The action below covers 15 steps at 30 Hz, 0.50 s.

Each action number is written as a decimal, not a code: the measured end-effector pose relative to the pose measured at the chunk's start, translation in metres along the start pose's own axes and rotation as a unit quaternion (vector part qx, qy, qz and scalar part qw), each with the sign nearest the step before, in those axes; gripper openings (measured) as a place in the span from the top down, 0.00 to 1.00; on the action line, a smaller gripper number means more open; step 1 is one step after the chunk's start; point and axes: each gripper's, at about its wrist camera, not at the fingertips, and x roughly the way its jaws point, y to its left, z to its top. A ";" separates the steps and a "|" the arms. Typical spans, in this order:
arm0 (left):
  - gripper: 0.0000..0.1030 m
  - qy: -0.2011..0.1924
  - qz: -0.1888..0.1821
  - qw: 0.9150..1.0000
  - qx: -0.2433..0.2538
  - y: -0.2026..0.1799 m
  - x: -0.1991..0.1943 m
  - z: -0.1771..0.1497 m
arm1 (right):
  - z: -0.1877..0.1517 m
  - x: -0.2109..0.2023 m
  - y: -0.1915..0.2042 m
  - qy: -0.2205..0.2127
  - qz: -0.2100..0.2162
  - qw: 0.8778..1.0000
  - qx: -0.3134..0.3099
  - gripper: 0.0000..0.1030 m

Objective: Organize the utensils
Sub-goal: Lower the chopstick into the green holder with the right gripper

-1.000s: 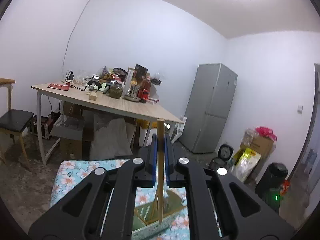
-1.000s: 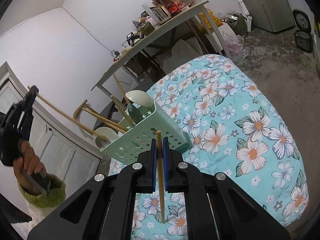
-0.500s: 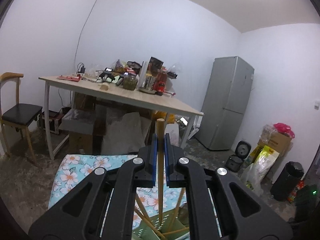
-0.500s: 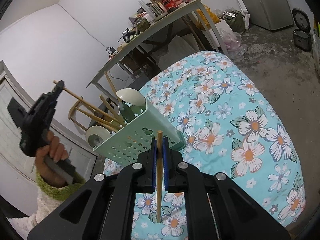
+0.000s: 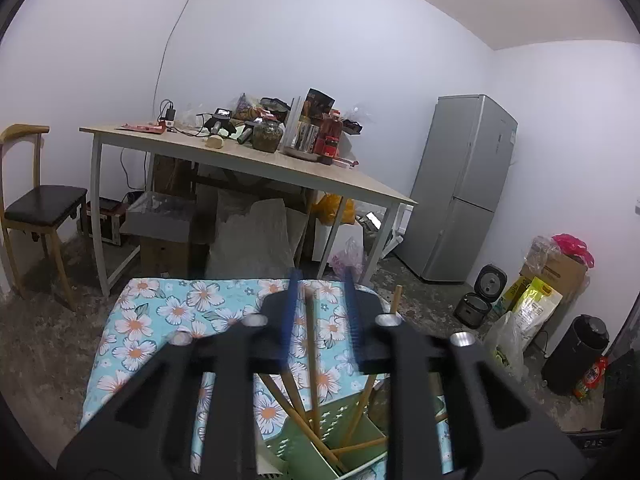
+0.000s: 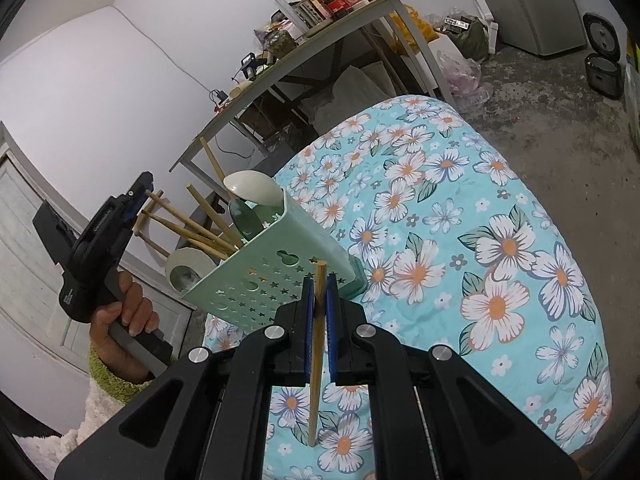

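A mint-green perforated utensil holder (image 6: 280,276) stands on the floral cloth (image 6: 460,248), holding several wooden chopsticks (image 6: 192,228) and two spoons (image 6: 252,192). My left gripper (image 5: 320,292) is open just above the holder (image 5: 352,452); a chopstick (image 5: 311,352) stands loose between its jaws, its lower end in the holder. This gripper also shows at the left of the right wrist view (image 6: 134,196). My right gripper (image 6: 319,280) is shut on a wooden chopstick (image 6: 316,360), held upright just in front of the holder.
A cluttered wooden table (image 5: 248,160) stands behind the cloth-covered surface, with a chair (image 5: 36,208) at left and a grey fridge (image 5: 460,188) at right. Boxes and bags (image 5: 540,288) lie on the concrete floor.
My left gripper has opened and let go of its chopstick, which now rests in the holder. It has also come lower over the holder. My right gripper keeps its chopstick, nearly still.
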 end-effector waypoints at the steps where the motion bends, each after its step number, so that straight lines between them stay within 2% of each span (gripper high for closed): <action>1: 0.67 -0.003 0.000 1.000 0.001 0.000 -0.003 0.001 | 0.000 0.000 0.001 -0.001 0.000 1.000 -0.002 0.94; 8: 0.46 -0.011 -0.015 1.000 0.003 -0.008 -0.034 0.005 | 0.002 -0.014 0.016 -0.021 0.001 0.999 -0.026 0.94; 15: 0.35 -0.013 -0.022 0.999 0.020 -0.007 -0.082 0.001 | 0.020 -0.045 0.053 -0.067 0.025 0.995 -0.071 0.94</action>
